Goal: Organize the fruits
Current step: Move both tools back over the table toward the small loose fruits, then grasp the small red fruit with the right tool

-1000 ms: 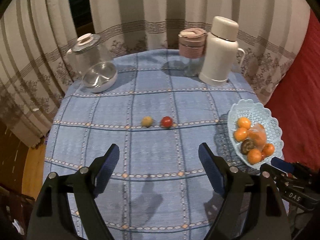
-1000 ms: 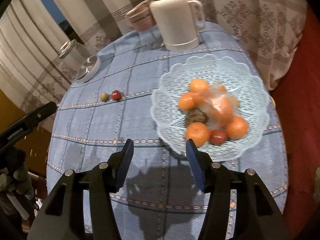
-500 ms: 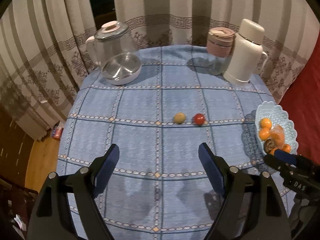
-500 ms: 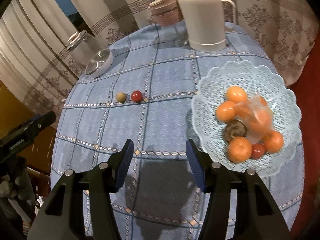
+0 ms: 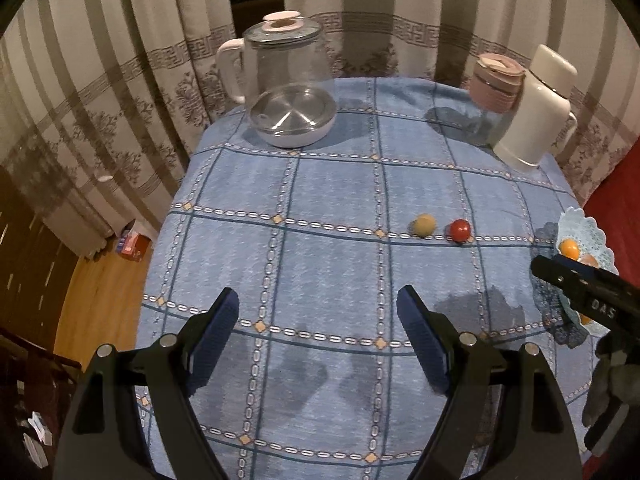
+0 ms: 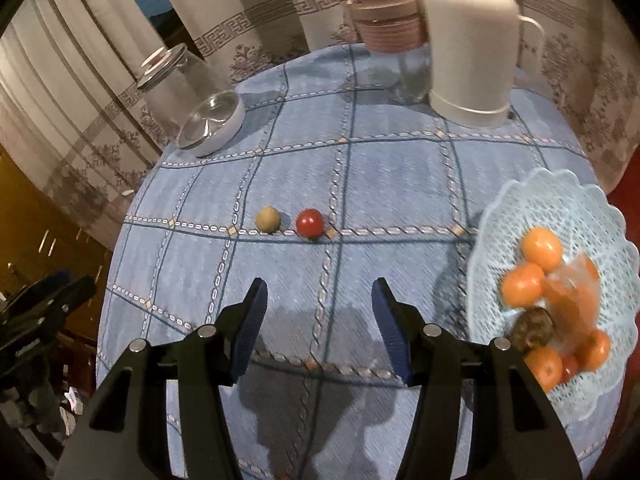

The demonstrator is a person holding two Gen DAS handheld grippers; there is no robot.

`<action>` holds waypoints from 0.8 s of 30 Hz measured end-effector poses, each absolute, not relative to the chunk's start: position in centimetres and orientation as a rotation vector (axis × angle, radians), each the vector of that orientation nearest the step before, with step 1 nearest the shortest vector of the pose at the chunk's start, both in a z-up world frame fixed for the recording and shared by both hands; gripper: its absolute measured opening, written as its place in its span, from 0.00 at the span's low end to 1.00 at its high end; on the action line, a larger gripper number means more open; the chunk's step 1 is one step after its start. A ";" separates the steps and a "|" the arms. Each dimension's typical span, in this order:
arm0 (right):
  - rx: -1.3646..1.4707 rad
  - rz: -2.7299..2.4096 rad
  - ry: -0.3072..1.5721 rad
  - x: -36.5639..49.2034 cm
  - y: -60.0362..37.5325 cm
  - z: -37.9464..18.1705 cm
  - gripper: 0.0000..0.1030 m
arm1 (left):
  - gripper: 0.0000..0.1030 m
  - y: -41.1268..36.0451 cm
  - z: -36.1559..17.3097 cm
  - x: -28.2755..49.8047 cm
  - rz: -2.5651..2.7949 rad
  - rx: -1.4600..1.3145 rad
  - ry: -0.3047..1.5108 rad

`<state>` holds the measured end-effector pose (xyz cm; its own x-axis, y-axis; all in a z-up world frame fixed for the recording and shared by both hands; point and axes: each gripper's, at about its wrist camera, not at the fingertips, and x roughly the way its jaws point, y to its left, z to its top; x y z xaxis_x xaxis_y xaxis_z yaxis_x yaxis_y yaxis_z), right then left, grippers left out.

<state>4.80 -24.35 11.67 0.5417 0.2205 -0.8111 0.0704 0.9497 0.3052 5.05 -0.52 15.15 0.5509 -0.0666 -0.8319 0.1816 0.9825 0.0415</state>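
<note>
A small yellow-green fruit (image 6: 267, 219) and a red tomato (image 6: 309, 222) lie side by side on the blue checked tablecloth (image 6: 380, 184). They also show in the left wrist view, the yellow-green fruit (image 5: 424, 224) left of the red tomato (image 5: 459, 230). A pale blue lattice basket (image 6: 568, 200) at the right holds several oranges, a dark fruit and a small red one. My right gripper (image 6: 318, 294) is open and empty, just short of the two fruits. My left gripper (image 5: 318, 306) is open and empty above the table's near left part.
A glass kettle (image 5: 286, 68) stands on its white base at the back left. A pink-lidded jar (image 5: 496, 84) and a white thermos jug (image 5: 534, 108) stand at the back right. Striped curtains hang behind. The table edge drops to wooden floor on the left.
Both grippers have swung left. The basket has slid to the right edge in both views, and the two loose fruits now lie ahead of the right gripper.
</note>
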 end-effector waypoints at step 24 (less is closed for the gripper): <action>0.230 0.010 1.112 12.9 -20.5 5.8 0.54 | 0.78 5.4 12.8 6.8 -0.106 0.076 1.027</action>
